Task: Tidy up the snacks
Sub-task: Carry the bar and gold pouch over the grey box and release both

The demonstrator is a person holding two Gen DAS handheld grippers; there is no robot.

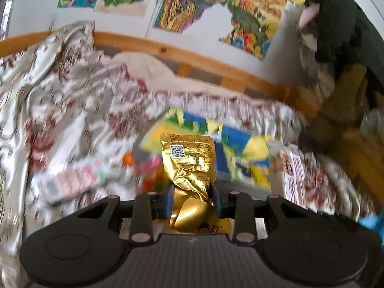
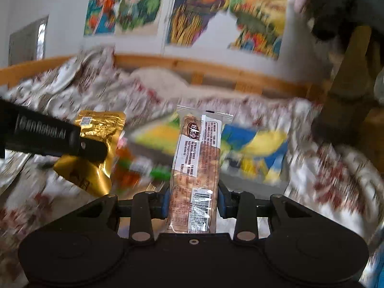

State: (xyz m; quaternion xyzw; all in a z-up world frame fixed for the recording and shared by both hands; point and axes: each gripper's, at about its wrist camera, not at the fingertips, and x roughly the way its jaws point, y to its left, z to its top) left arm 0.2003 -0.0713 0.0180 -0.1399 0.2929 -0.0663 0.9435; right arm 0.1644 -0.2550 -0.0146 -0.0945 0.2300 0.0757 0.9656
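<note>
Bright daylight; heavy motion blur, fisheye-warped edges.

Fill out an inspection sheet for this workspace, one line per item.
Surface: bed with floral cover.
Job's things: gold pouch; clear snack bar; both lifted.
Clutter: blurred bright packets; colourful box.
Grippers: left gripper shut on the pouch; right gripper shut on the bar.
Cables: nothing seen.
Surroundings: wooden rail, wall posters, dark plush toy.
</note>
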